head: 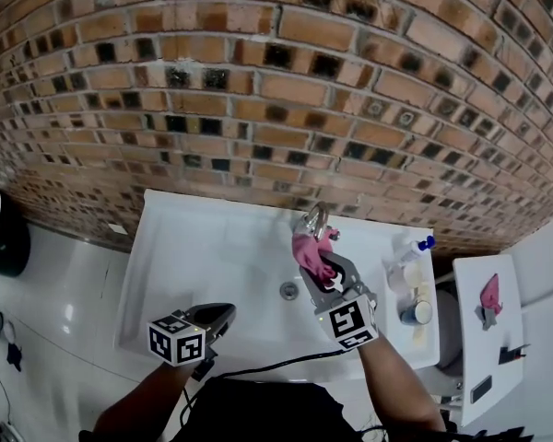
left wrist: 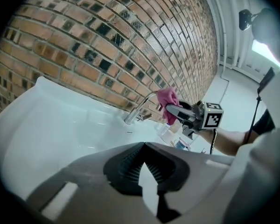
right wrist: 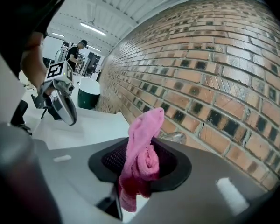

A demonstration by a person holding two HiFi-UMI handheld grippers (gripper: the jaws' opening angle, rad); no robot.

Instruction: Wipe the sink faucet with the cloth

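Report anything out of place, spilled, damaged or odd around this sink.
Nothing stands out. The right gripper holds the pink cloth at the faucet. The sink shows no spill or damage, and the containers on its right ledge appear upright.

Far side: brick wall (head: 258, 81), dark inset bricks. White glossy floor (head: 64, 293); black bin (head: 5, 238) at left. Ceiling strip lights (right wrist: 95, 29) lit.
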